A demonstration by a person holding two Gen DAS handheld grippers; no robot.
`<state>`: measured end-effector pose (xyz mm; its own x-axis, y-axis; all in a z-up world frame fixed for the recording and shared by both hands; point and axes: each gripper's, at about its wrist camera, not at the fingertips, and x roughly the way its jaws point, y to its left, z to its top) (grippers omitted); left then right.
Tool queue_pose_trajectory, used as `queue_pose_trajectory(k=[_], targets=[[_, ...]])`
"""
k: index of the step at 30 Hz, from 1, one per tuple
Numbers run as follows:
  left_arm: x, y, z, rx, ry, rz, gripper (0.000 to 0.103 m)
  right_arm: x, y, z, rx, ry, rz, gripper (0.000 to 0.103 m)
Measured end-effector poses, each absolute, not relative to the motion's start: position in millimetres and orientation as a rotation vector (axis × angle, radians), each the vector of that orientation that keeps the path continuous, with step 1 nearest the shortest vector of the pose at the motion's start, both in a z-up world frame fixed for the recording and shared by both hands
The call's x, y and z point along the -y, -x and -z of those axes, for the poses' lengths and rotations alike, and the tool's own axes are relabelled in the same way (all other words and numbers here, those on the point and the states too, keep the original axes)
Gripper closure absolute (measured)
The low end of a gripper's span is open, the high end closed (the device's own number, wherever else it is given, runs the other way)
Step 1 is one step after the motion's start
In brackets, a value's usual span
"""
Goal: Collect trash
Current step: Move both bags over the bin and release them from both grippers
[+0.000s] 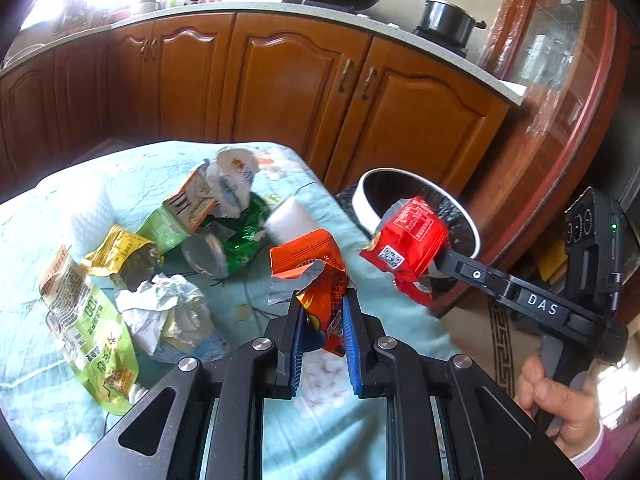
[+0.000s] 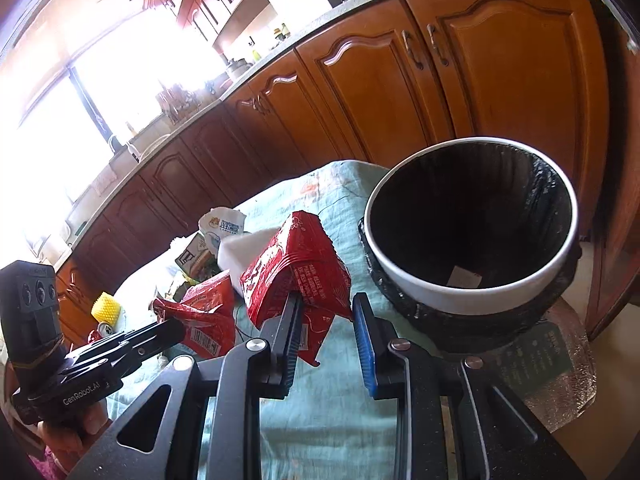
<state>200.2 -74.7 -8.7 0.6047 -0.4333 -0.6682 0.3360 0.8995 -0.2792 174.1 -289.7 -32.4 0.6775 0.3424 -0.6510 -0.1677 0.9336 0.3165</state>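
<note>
1. the red snack wrapper (image 2: 298, 268) hangs at the right tongs (image 2: 328, 344), near the bin and not yet over it. it clings to the left pad alone; the blue right pad stands apart with bare cloth showing between, so the tongs look released, or nearly so.
2. the bin (image 2: 472, 298) sits at the table's far right corner, white-rimmed with a black liner, mouth tilted toward the wrapper. one pale scrap lies at its bottom. i'd guess it was put at the edge so each piece needs only a short carry.
3. the left tongs (image 1: 322, 316) are clenched on an orange foil wrapper (image 1: 316, 268), pinched at its lower end so the torn silver top stands free above the pads, raised off the cloth.
4. the rest of the trash lies in a loose heap on the teal-quilted table (image 1: 48, 208): a crumpled tissue wad (image 1: 168, 312), a long yellow-green packet (image 1: 88, 328), a small yellow pouch (image 1: 116, 250), a green foil bag (image 1: 240, 236), a flattened carton (image 1: 184, 212) and a white paper cup (image 1: 236, 180), touching or overlapping.
5. behind stand wooden kitchen cabinets (image 1: 280, 80), with a black pot (image 1: 446, 18) on the worktop.
6. in my judgement the job is early: most pieces are uncollected, and the red wrapper may slip onto the cloth short of the rim.
</note>
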Motion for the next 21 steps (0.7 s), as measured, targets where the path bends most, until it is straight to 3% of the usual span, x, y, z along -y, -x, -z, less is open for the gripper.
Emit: queue_pose_trajectory(k=[21], targets=[[133.9, -215.5, -3.8, -0.774, 0.045, 0.517, 0.087, 350.6, -165.7, 14.6, -0.717, -0.269, -0.176, 0.077]])
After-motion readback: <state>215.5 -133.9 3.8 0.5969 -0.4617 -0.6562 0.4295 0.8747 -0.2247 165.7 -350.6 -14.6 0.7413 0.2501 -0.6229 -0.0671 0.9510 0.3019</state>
